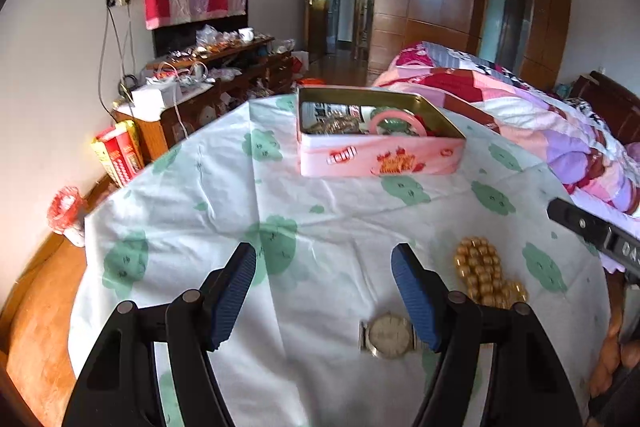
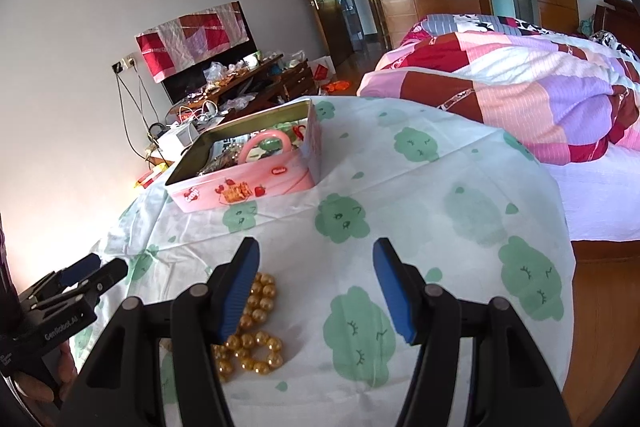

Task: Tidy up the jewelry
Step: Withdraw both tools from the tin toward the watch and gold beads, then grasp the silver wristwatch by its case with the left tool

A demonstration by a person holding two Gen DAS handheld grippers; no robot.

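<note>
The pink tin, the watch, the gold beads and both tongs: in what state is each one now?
pink tin: lid off, jewelry inside
watch: lying flat on the cloth, outside the tin
gold beads: loose heap on the cloth
left tongs: open, empty
right tongs: open, empty

A pink tin (image 1: 376,157) stands open at the cloth's far side — inside, a pink bangle (image 1: 394,121) leans over a tangle of gold chains (image 1: 332,125) and green pieces. Nearer, well apart from it, lie gold beads (image 1: 482,273) in a bunched heap and, just beside them, a silver watch (image 1: 388,335) — face up, pale dial.
</note>
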